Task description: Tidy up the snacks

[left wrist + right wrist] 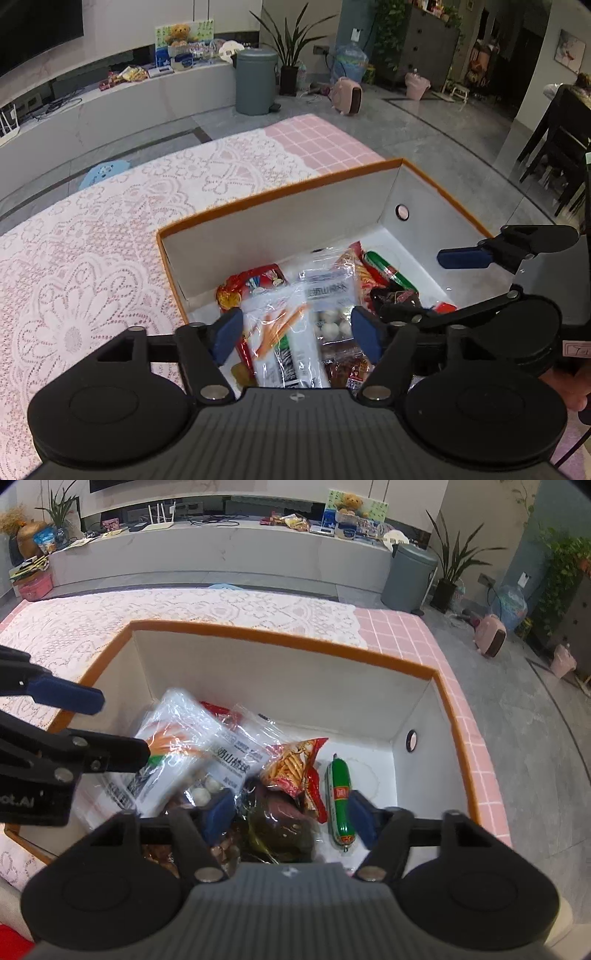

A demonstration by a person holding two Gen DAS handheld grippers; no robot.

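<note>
A white box with an orange rim [277, 192] [280, 637] stands on the table and holds several snacks. My left gripper [297, 332] [96, 725] hangs open over a clear packet of orange sticks [280, 332] [173, 738] and a clear packet of white balls [332, 295] [229, 760]; its pads press on nothing. My right gripper [291, 816] [436, 286] is open over a dark wrapped snack [280, 827], beside a green sausage [340, 797] [388, 269] and a red-yellow bag of sticks [295, 768]. A red packet [255, 282] lies at the box's left.
The box sits on a white lace cloth [92, 258] over a pink checked table cover [325, 147]. Beyond the table are a grey bin [256, 81], a potted plant [291, 48], a long low bench with clutter [221, 550] and dark chairs [554, 140] on the right.
</note>
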